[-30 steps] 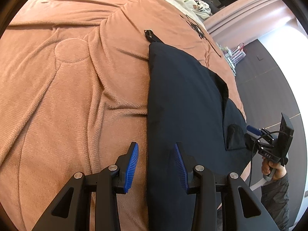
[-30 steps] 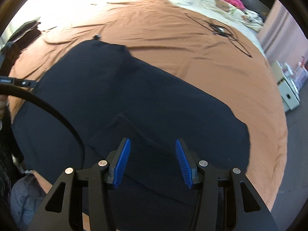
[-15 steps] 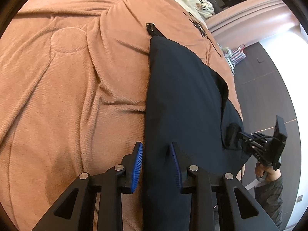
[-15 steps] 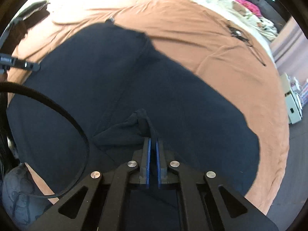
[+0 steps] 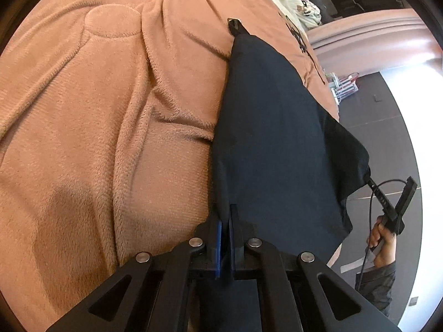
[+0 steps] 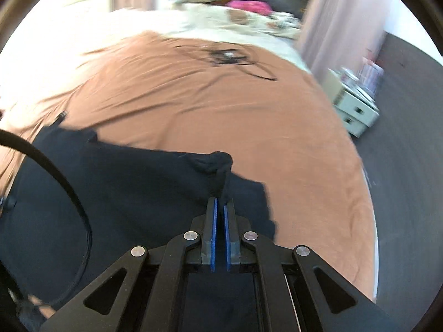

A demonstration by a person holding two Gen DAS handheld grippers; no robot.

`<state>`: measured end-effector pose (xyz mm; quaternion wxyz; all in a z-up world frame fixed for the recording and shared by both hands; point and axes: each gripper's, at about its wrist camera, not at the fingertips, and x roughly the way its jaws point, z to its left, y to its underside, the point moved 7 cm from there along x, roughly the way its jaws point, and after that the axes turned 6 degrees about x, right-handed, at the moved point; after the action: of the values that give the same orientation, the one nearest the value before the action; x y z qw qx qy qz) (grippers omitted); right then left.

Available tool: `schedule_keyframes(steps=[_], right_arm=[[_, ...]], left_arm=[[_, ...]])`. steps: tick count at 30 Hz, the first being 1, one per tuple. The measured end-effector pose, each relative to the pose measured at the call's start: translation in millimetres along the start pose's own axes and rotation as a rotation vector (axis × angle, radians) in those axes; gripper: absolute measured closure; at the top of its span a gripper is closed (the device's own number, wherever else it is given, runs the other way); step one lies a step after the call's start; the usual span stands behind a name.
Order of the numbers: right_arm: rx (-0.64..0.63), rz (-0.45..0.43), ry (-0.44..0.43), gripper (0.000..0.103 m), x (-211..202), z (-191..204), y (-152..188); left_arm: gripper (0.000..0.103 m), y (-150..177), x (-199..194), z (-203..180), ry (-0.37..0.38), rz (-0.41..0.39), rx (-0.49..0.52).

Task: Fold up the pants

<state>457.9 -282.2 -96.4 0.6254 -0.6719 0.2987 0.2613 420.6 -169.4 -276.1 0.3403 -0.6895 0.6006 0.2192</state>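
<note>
Brown blanket [image 5: 97,138] under dark pants [image 5: 271,138]; drawers [image 6: 354,110] on grey floor [image 6: 401,166].

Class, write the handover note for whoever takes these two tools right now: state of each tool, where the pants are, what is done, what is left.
Left tool: shut on the near edge of the dark pants.
Right tool: shut on a bunched corner of the same pants, lifted clear of the bed.
Pants: lying on the brown blanket, along its right side in the left wrist view; the right-hand corner hangs raised past the bed edge.
Done: both grips taken, lift begun.
Left: probably carry the held edge over to make the fold, lay it flat, release, then smooth. No finished fold is visible yet.
</note>
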Motion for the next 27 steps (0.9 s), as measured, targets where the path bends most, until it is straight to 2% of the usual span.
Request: schedule_keyframes(steps=[2, 9, 14, 15, 16, 17, 18, 19, 21, 27], right_arm=[[0.047, -0.012, 0.051, 0.102, 5, -11, -4], [0.096, 0.02, 0.127, 0.102, 36, -19, -7], [0.089, 0.046, 0.143, 0.102, 34, -11, -9], [0.098, 0.051, 0.15, 0.099, 34, -12, -9], [0.111, 0.049, 0.166, 0.091, 27, -15, -11], [0.129, 0.042, 0.179, 0.075, 22, -19, -11], [0.148, 0.031, 0.171, 0.064, 18, -23, -11], [0.173, 0.014, 0.151, 0.048, 11, -26, -10], [0.226, -0.008, 0.109, 0.045, -3, -33, -1], [0.459, 0.027, -0.05, 0.045, -25, -62, 51]], left_arm=[[0.099, 0, -2, -3, -0.006, -0.003, 0.008], [0.098, 0, -2, -5, -0.006, -0.001, 0.01], [0.096, -3, -1, -7, -0.018, 0.001, 0.017], [0.096, -3, 0, -8, -0.022, 0.001, 0.022], [0.094, -4, 0, -10, -0.028, 0.0, 0.028], [0.092, -4, 0, -11, -0.035, -0.001, 0.032], [0.091, -4, 0, -12, -0.036, -0.002, 0.033], [0.091, -4, 1, -13, -0.036, -0.002, 0.034], [0.091, -4, 1, -13, -0.041, -0.002, 0.039], [0.091, -1, 2, -15, -0.05, -0.007, 0.046]])
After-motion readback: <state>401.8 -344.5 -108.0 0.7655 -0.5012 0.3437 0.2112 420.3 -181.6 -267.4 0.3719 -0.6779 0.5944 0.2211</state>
